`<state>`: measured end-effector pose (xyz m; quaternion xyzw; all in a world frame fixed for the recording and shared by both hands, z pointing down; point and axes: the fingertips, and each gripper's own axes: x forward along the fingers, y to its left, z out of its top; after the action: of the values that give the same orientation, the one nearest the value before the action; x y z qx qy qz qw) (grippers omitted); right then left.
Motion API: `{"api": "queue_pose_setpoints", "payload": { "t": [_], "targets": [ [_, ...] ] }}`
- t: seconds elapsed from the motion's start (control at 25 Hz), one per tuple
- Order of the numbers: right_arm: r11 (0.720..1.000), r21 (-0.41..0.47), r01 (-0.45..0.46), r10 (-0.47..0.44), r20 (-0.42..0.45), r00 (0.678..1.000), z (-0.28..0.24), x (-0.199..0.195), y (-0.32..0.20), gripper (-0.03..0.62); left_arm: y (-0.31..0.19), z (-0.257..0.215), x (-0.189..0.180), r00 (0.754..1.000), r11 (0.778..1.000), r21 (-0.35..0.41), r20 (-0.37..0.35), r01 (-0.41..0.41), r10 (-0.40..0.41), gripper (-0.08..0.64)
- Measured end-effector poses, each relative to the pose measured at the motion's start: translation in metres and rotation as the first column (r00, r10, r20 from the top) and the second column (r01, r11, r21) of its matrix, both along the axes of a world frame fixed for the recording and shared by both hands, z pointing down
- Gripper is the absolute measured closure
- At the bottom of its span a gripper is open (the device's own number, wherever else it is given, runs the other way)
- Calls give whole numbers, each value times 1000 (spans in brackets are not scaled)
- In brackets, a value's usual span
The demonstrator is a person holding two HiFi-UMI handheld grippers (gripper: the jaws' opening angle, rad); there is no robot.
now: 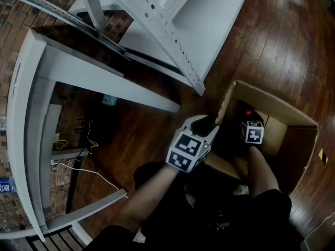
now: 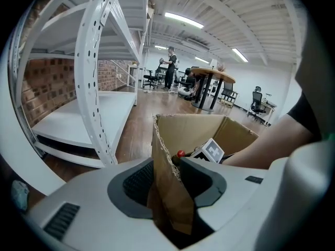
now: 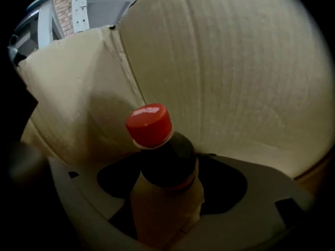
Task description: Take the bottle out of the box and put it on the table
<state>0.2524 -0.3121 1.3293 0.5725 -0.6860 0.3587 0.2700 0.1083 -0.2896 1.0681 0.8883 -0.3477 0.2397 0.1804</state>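
box (image 1: 293, 120) on the floor, left gripper (image 2: 170, 182) clamped on its flap (image 2: 165, 156), right gripper (image 3: 171, 182) is the near one, down inside the box with jaws wide, not touching, either side of the upright bottle (image 3: 167, 166) at its neck, red cap (image 3: 149, 124) poking above them.

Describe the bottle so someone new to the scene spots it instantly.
On the wooden floor beside the white shelving sits an open cardboard box, whose flap the left hand-held gripper pinches. Inside, a dark bottle stands between the open jaws of the right hand-held gripper. Its bright red cap stands out against the plain brown cardboard.
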Motion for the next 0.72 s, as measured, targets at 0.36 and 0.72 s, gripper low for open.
{"api": "queue_pose_setpoints", "payload": {
  "t": [0.36, 0.72],
  "targets": [
    [999, -6, 40, -40, -9, 999, -6, -11, -8, 268, 7, -4, -8, 1000, 1000, 6, -14, 15, -15, 397],
    [999, 35, 8, -8, -7, 1000, -122, 5, 12, 270, 7, -70, 27, 998, 1000, -8, -66, -19, 19, 422]
  ]
}}
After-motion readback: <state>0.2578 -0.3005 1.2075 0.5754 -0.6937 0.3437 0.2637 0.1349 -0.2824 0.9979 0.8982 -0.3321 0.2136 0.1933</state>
